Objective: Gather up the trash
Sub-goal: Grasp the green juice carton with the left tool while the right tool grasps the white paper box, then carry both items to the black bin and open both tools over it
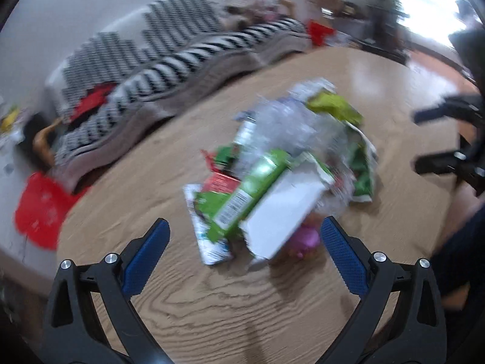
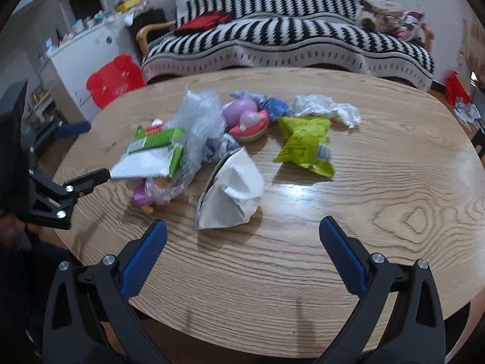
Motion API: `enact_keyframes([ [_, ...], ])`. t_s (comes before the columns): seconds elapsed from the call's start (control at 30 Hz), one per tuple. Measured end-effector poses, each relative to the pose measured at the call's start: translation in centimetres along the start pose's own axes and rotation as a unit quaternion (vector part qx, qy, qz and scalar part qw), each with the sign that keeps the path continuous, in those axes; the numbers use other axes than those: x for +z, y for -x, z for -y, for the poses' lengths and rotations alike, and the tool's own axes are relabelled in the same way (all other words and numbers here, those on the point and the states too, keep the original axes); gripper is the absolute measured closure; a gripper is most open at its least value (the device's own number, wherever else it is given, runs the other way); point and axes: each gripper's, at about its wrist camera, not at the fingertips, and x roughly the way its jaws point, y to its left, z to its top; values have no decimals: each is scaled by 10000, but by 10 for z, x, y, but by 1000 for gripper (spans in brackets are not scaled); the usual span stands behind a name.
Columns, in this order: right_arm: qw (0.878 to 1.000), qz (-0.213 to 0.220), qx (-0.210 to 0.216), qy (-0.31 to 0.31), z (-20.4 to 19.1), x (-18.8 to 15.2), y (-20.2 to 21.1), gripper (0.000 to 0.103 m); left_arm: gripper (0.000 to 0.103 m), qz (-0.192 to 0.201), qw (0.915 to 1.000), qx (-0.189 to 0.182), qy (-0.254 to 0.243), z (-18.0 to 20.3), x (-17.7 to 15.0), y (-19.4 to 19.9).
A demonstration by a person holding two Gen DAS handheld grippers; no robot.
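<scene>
A pile of trash lies on the oval wooden table (image 2: pixel 363 227). It holds a green and white carton (image 1: pixel 257 194) (image 2: pixel 151 151), crumpled clear plastic (image 1: pixel 291 121) (image 2: pixel 200 115), a yellow-green snack bag (image 2: pixel 303 142) (image 1: pixel 333 106), a white crumpled bag (image 2: pixel 233 188), white tissue (image 2: pixel 327 109) and pink-purple toys (image 2: pixel 245 118). My left gripper (image 1: pixel 245 230) is open, its jaws either side of the carton's near end. It also shows in the right wrist view (image 2: pixel 88 151). My right gripper (image 2: pixel 242 227) is open and empty, just short of the white bag. It also shows in the left wrist view (image 1: pixel 424 139).
A sofa with a black-and-white striped cover (image 2: pixel 288 39) runs behind the table. A red bear-shaped stool (image 2: pixel 115 80) (image 1: pixel 39 212) stands by its left end, next to a white cabinet (image 2: pixel 78 57). A red bag (image 2: pixel 457 91) sits at the far right.
</scene>
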Motion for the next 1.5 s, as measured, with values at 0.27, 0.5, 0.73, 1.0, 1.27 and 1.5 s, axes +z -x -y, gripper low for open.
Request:
enact_keyframes([
  [0.27,9987,-376,-79,325,-9,9,-44,6,6,-328,9955,-282,-843,7,3,-43],
  [0.5,9986,-505,132,46,0,19,-74,15,44,-335,9989,-244,-238,-14,10,-51],
  [0.73,9969,-529,481,-323,11,19,-73,56,77,-329,9988,-290,225,-21,11,-43],
  [1.0,9973,47,532,-507,18,25,-19,56,99,-87,9959,-210,877,-22,11,-4],
  [1.27,9958,365,415,-730,40,14,16,56,100,278,9897,0,1401,-21,21,21],
  [1.5,9906,660,44,-1195,92,-12,57,56,100,580,9895,-338,1277,36,69,35],
])
